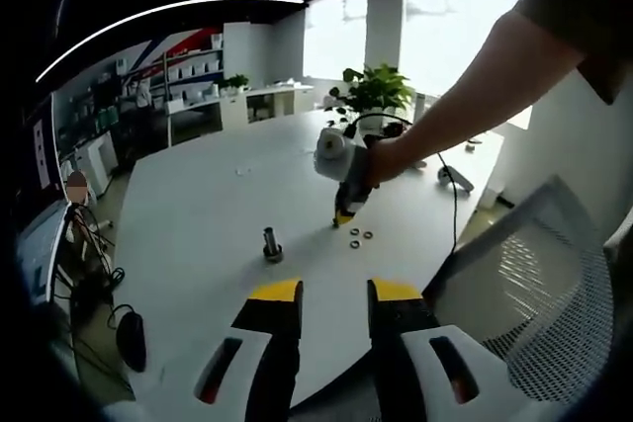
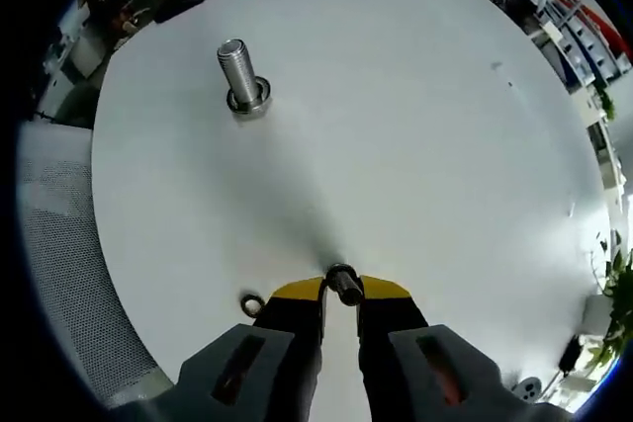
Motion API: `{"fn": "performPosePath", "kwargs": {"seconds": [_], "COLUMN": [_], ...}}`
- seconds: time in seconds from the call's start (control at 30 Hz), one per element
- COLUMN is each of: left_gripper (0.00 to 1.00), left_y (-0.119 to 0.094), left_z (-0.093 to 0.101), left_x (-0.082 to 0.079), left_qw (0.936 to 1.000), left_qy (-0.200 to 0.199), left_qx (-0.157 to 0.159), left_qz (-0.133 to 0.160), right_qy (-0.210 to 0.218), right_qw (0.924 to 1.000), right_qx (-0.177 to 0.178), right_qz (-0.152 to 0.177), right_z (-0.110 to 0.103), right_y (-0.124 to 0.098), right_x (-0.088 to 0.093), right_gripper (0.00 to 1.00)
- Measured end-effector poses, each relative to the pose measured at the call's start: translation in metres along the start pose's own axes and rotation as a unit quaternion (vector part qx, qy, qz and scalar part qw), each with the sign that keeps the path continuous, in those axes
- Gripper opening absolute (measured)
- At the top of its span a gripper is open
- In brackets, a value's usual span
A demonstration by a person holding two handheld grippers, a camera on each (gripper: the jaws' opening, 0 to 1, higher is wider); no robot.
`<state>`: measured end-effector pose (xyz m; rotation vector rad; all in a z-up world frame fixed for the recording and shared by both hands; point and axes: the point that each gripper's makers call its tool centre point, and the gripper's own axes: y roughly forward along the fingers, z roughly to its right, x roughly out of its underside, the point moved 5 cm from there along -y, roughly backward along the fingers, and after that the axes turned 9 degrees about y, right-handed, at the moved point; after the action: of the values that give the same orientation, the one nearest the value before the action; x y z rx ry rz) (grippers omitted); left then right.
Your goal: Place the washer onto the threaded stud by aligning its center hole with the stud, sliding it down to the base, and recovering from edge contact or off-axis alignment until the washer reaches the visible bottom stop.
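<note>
The threaded stud (image 2: 240, 71) stands upright on its wide base on the white table (image 2: 415, 126), far ahead and to the left in the right gripper view. My right gripper (image 2: 341, 289) is shut on a small dark washer (image 2: 343, 281), held on edge between the yellow tips, low over the table. Another washer (image 2: 252, 302) lies flat just left of the jaws. In the left gripper view the stud (image 1: 270, 243) is ahead, and the right gripper (image 1: 343, 215) points down beside loose washers (image 1: 361, 235). My left gripper (image 1: 336, 294) is open with nothing between its jaws.
A person's arm (image 1: 465, 96) reaches in from the right. A mesh office chair (image 1: 544, 284) stands at the table's near right edge. A potted plant (image 1: 376, 91), a cable (image 1: 450, 185) and small items sit at the far end. Shelves line the left wall.
</note>
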<state>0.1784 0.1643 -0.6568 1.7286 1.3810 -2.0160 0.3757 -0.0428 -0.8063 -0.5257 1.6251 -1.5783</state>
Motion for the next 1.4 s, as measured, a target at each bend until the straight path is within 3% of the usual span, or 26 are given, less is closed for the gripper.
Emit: {"fn": "performPosePath", "kwargs": {"seconds": [0.23, 0.57, 0.97, 1.4], "left_gripper": [0.24, 0.24, 0.24, 0.24], "left_y": [0.0, 0.0, 0.0, 0.0], "left_z": [-0.001, -0.001, -0.001, -0.001], "left_x": [0.0, 0.001, 0.001, 0.0], "left_qw": [1.0, 1.0, 1.0, 1.0], "left_qy": [0.001, 0.002, 0.002, 0.004], "left_qx": [-0.003, -0.003, -0.002, -0.002], "left_qz": [-0.001, -0.004, -0.005, 0.001], "right_qy": [-0.012, 0.005, 0.023, 0.017], "right_qw": [0.9999, 0.9998, 0.9997, 0.9996], "right_qx": [-0.004, -0.008, -0.005, -0.023], "right_qz": [-0.009, -0.015, -0.007, -0.001], "right_z": [-0.001, 0.002, 0.005, -0.015], "right_y": [0.005, 0.007, -0.005, -0.015], "right_x": [0.006, 0.013, 0.017, 0.025], "right_gripper": [0.13, 0.14, 0.16, 0.19]}}
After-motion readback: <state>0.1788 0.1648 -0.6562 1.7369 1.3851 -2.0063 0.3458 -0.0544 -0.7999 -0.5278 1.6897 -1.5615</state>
